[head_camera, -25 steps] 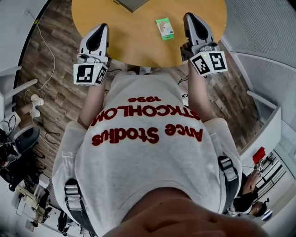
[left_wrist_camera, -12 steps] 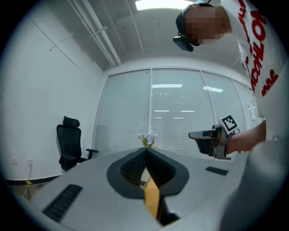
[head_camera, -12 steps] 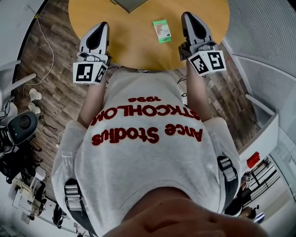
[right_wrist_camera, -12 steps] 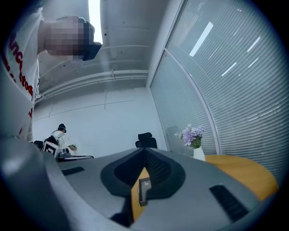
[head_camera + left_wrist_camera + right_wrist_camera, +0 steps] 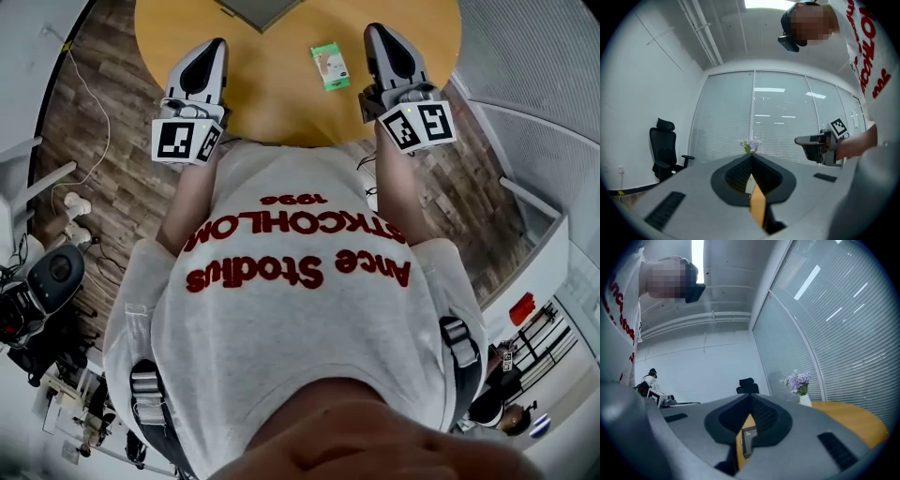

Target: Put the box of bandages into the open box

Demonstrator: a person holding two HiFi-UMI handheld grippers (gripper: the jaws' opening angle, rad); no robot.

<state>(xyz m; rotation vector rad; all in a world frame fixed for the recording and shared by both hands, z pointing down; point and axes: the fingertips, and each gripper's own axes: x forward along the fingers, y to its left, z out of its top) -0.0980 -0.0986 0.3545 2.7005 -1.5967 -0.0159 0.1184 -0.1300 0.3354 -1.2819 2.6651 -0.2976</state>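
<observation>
Round wooden table (image 5: pixel 281 94), seen past a person's grey shirt (image 5: pixel 300 319). Left gripper (image 5: pixel 217 45), jaws closed and empty, has edged slightly farther over the tabletop. Right gripper (image 5: pixel 375 30), likewise closed on nothing, is unchanged. Green box of bandages (image 5: pixel 329 66) lies flat between them, nearer the right, untouched.

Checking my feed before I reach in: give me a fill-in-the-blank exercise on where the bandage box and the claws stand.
The green box of bandages lies on the round ____ table.
It sits between the two claws, nearer the ____ one.
The right claw has its jaws ____.
The left claw grips ____.
Missing words: wooden; right; shut; nothing.
</observation>
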